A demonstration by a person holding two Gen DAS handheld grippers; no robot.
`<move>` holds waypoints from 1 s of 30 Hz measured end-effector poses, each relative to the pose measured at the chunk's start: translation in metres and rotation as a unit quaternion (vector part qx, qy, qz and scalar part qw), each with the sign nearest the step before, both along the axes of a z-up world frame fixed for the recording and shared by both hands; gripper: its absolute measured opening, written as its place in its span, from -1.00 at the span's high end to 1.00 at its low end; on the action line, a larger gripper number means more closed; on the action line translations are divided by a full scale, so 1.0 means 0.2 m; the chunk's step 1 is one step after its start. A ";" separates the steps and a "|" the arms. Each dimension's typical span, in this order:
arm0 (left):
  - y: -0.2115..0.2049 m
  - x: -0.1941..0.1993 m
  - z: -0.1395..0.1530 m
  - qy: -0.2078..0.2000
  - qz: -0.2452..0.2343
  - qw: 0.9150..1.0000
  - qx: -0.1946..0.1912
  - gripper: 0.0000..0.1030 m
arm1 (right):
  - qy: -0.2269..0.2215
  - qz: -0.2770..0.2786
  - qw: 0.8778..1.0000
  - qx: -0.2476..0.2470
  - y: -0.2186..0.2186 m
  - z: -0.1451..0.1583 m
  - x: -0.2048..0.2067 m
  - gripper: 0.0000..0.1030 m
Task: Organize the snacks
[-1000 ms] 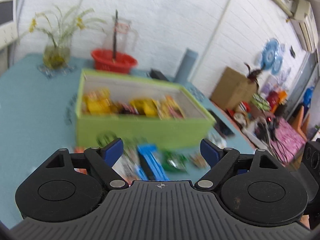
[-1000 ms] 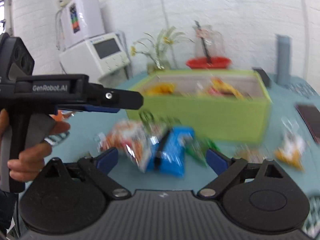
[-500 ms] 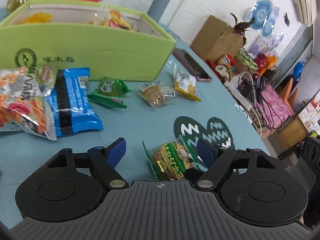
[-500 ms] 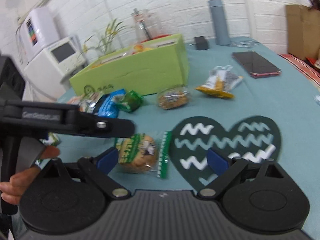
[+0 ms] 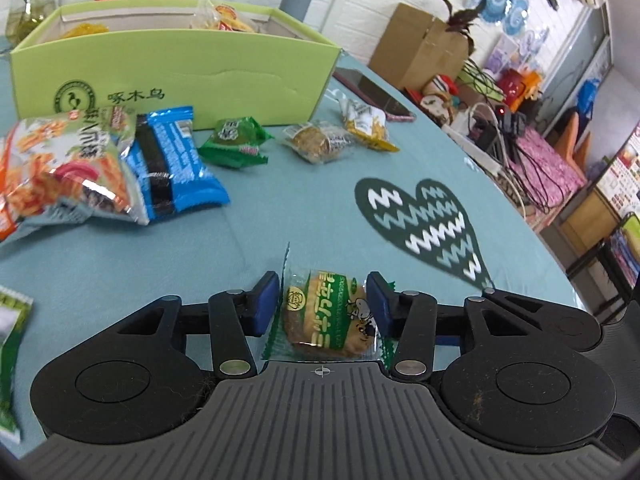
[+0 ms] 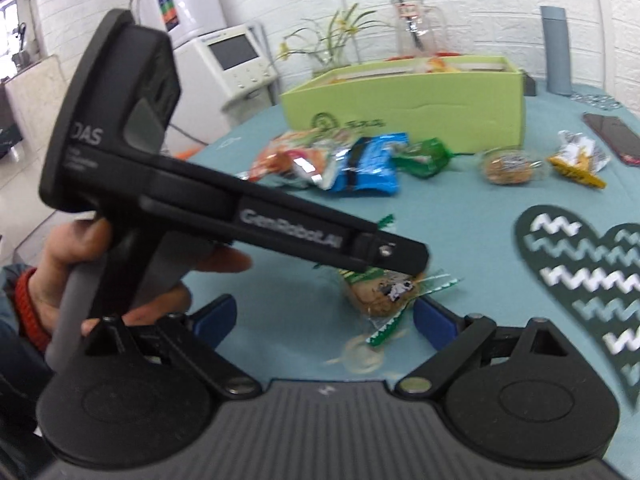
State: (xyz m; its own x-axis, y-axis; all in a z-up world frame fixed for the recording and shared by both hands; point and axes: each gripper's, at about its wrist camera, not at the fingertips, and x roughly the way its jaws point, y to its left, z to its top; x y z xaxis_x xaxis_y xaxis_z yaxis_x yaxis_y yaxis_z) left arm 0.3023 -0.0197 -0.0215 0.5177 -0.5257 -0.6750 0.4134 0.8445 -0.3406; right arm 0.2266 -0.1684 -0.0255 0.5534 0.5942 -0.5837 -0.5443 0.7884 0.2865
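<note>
A round cookie in a green-edged clear wrapper (image 5: 328, 314) lies on the teal table between the blue pads of my left gripper (image 5: 323, 309). The jaws stand close on both sides of the pack, narrowed around it. In the right wrist view the same cookie pack (image 6: 380, 294) sits under the left gripper's black finger (image 6: 384, 254). My right gripper (image 6: 324, 320) is open and empty, just in front of that pack. A green snack box (image 5: 172, 76) with several snacks inside stands at the back of the table.
Loose snacks lie before the box: an orange chip bag (image 5: 60, 168), a blue pack (image 5: 176, 164), a green pack (image 5: 234, 142), a clear cookie pack (image 5: 318, 142) and a yellow pack (image 5: 366, 122). A dark heart-shaped mat (image 5: 424, 224) lies right. A phone (image 5: 372, 92) lies near the box.
Both grippers swung down from the box toward the near table. The left gripper moved onto the green-wrapped cookie and its jaws narrowed around it. The right gripper came close behind it.
</note>
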 end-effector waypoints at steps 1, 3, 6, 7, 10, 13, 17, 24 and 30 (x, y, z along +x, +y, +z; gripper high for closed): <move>0.01 -0.03 0.00 -0.006 -0.001 1.000 0.007 0.35 | 0.006 0.008 1.000 0.006 0.03 0.00 -0.03 -0.83; 0.04 -0.09 0.01 -0.023 -0.002 0.999 0.026 0.28 | 0.006 0.015 1.000 0.000 0.10 0.00 -0.09 -0.83; 0.13 -0.15 0.04 -0.034 0.021 0.999 0.026 0.23 | 0.007 0.027 1.000 -0.004 0.13 0.00 -0.16 -0.81; 0.17 -0.16 0.06 -0.036 0.033 0.999 0.018 0.20 | -0.001 0.021 1.000 -0.008 0.13 0.02 -0.18 -0.81; 0.30 -0.22 0.10 -0.039 0.075 0.996 -0.018 0.01 | -0.042 -0.007 0.999 -0.031 0.11 0.08 -0.20 -0.81; 0.38 -0.25 0.08 -0.004 0.100 0.993 -0.063 0.00 | -0.065 -0.009 0.997 -0.049 0.13 0.08 -0.14 -0.81; 0.38 -0.28 0.01 0.052 0.099 0.988 -0.103 0.12 | -0.049 0.001 0.996 -0.072 0.16 0.00 -0.02 -0.81; 0.25 -0.26 0.00 0.031 0.091 0.994 -0.056 0.67 | -0.076 0.004 0.992 -0.100 0.24 -0.03 -0.07 -0.45; 0.24 -0.18 0.11 0.005 0.096 0.993 -0.073 0.70 | -0.102 -0.004 0.992 -0.074 0.19 0.10 0.02 -0.43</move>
State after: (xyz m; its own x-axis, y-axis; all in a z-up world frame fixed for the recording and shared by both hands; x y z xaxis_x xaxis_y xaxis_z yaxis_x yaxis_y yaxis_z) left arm 0.2667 0.0291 0.0006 0.6119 -0.5103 -0.6043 0.2456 0.8489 -0.4681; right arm 0.2315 -0.1299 -0.0054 0.6735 0.5060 -0.5388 -0.5728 0.8180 0.0522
